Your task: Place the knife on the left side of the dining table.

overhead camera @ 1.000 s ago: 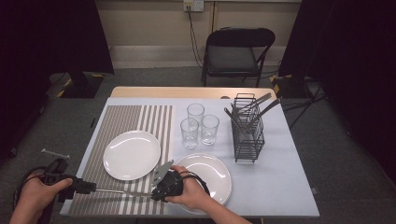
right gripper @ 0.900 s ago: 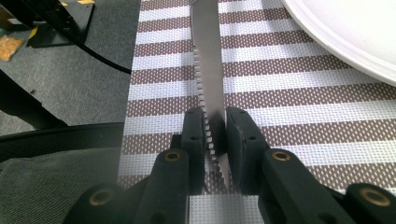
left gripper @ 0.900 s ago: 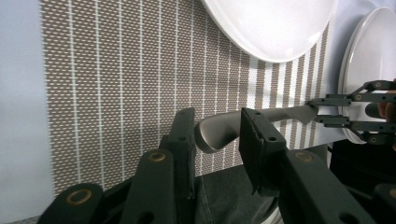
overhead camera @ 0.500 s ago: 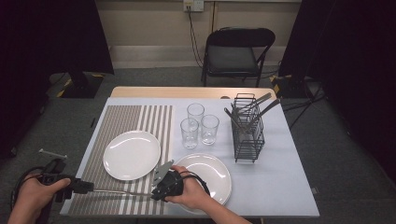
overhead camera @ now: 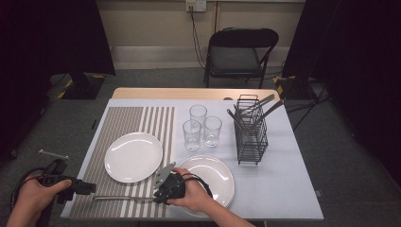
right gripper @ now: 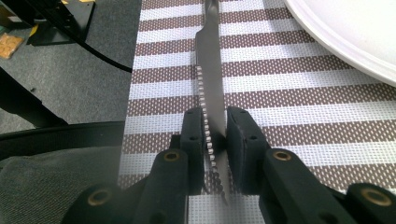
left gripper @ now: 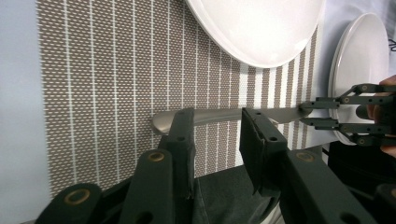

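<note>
The serrated table knife lies level over the striped placemat, below the left plate. Right gripper pinches the blade; left gripper straddles the handle, spread. Stiff, smooth steel: likely slippery. Grip across the flats.

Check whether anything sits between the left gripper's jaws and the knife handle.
Nothing visible does. In the left gripper view the knife handle lies across the open jaws of the left gripper; the right gripper pinches its blade.
</note>
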